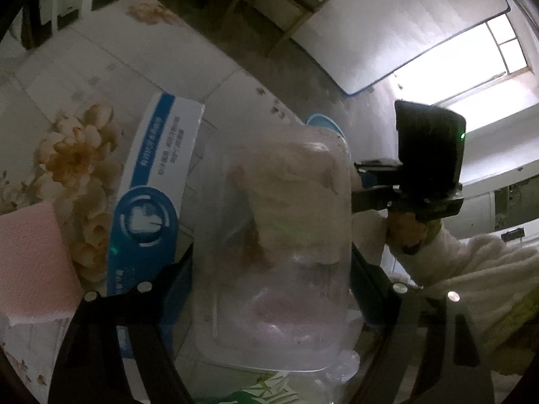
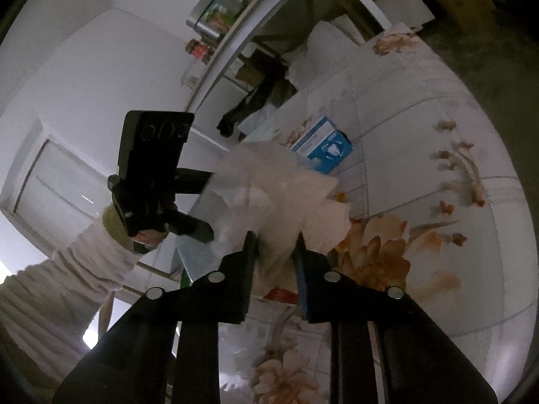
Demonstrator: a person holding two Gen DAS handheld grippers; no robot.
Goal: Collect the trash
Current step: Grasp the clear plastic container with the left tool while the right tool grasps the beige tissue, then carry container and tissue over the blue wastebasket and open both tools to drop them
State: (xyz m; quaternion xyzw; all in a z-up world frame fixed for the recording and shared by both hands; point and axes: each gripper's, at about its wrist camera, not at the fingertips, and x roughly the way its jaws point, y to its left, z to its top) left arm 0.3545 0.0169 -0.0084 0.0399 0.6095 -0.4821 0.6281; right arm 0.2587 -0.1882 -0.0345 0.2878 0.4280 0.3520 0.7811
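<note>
Left wrist view: the left gripper [image 1: 269, 289] spreads wide around a clear plastic container [image 1: 273, 262], its long axis running straight ahead between the fingers. Right wrist view: the right gripper [image 2: 274, 239] pinches crumpled tissue [image 2: 286, 195] lying directly ahead, over that container.

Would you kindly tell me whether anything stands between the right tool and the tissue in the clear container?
Nothing visible does: the tissue sticks out of the clear container and sits between the fingers of the right tool.

A lived-in home room. Flower-print table cover [image 2: 421, 175] spreads ahead of the right gripper; beyond it, an open white shelf unit [image 2: 235, 33] with a metal pot [image 2: 219, 6]. Bright window [image 1: 471, 60] above the left gripper.
</note>
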